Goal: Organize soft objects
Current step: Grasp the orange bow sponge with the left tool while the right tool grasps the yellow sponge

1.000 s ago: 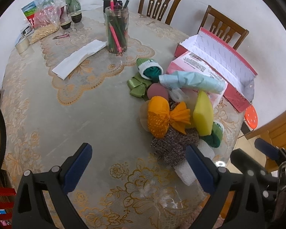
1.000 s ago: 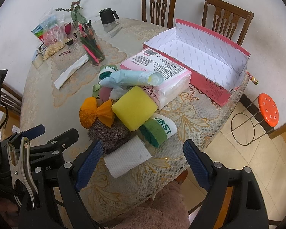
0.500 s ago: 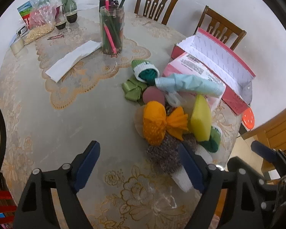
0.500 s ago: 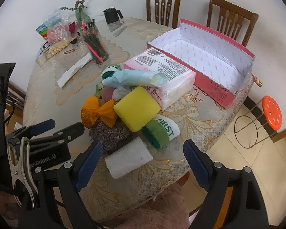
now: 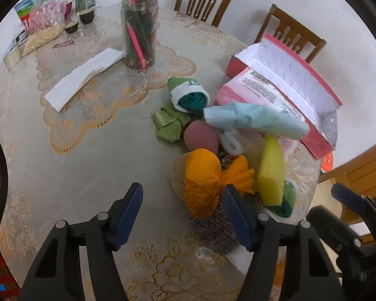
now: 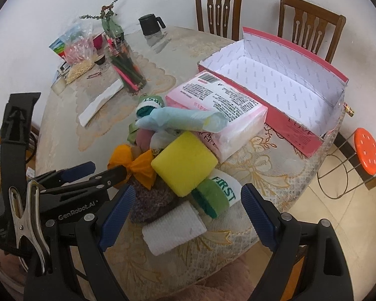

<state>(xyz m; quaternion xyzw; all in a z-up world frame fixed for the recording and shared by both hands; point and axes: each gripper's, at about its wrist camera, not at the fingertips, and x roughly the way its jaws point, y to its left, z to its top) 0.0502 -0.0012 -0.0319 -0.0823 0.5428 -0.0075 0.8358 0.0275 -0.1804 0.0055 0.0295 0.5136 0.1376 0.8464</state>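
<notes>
A heap of soft things lies near the table's front right edge: an orange cloth bundle (image 5: 201,183), a yellow sponge (image 6: 185,164), a brown knit piece (image 6: 150,200), a white pad (image 6: 173,228), a green rolled sock (image 6: 218,195), a light blue roll (image 6: 180,120) and a pink tissue pack (image 6: 220,105). Behind them stands an open pink box (image 6: 275,85), with nothing inside. My left gripper (image 5: 181,213) is low beside the heap with its jaws closing; the orange bundle's lower end lies between them, untouched by the left pad. My right gripper (image 6: 188,213) hangs open above the white pad.
A glass jar of pencils (image 5: 139,32) and a folded white cloth (image 5: 85,77) sit mid-table. A black mug (image 6: 150,23), a vase and plastic bags (image 6: 77,47) are at the far side. Two wooden chairs stand behind the table, an orange stool (image 6: 366,154) to the right.
My left gripper has come forward and down toward the orange bundle, and its jaws have narrowed. The right gripper has hardly moved.
</notes>
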